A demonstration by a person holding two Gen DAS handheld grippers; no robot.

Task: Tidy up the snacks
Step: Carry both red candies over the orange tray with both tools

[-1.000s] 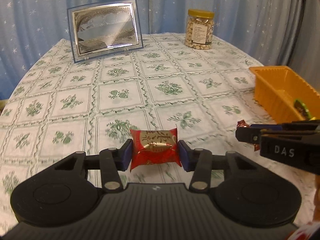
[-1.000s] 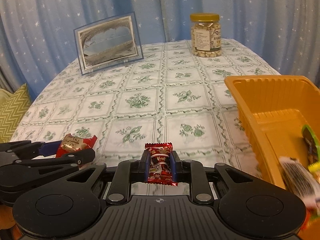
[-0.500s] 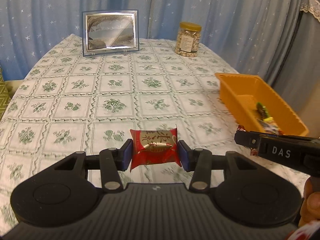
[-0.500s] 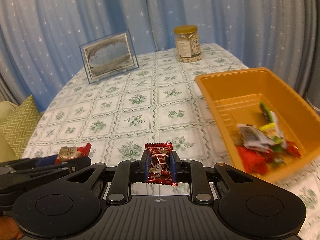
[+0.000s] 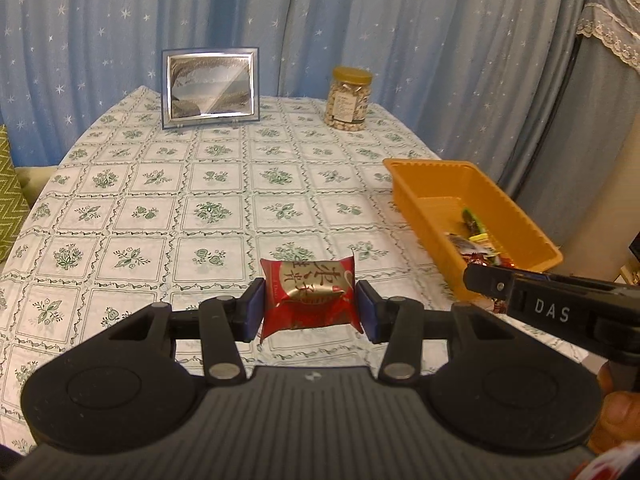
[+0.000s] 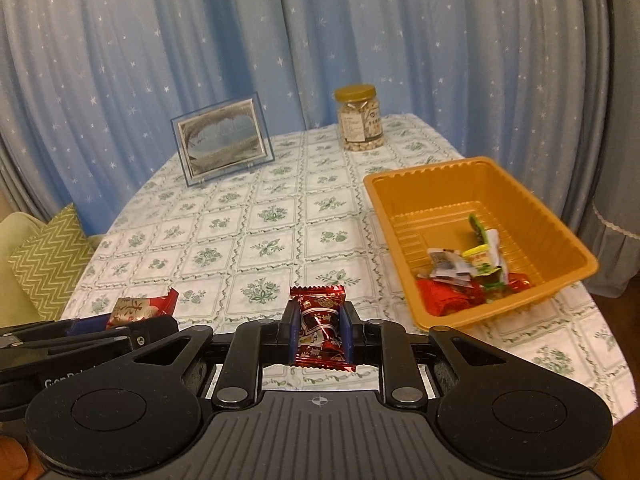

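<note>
Left gripper: clamped on a red and gold snack packet, its blue pads pressing the packet's two short ends.
Packet's lie: long axis level, running pad to pad across the jaws; printed face turned up and back toward the holder, characters lying sideways.
Right gripper: shut tight on a slim dark-red candy, pads against its long sides.
Candy's lie: long axis runs away from the holder along the fingers, one crimped end pointing toward the far curtain, the other back at the gripper body.
Where they are: both held in the air above the near edge of the green-patterned tablecloth, side by side, the left gripper's packet also showing at lower left in the right wrist view.
Orange tray: on the table's right, just beyond the right gripper, wrapped snacks heaped at its near end.
Far end: picture frame and nut jar standing upright.
Since a second ago: both grippers have lifted and drawn back; more table shows, the tray's whole interior has come into sight, and both grips are unchanged.
</note>
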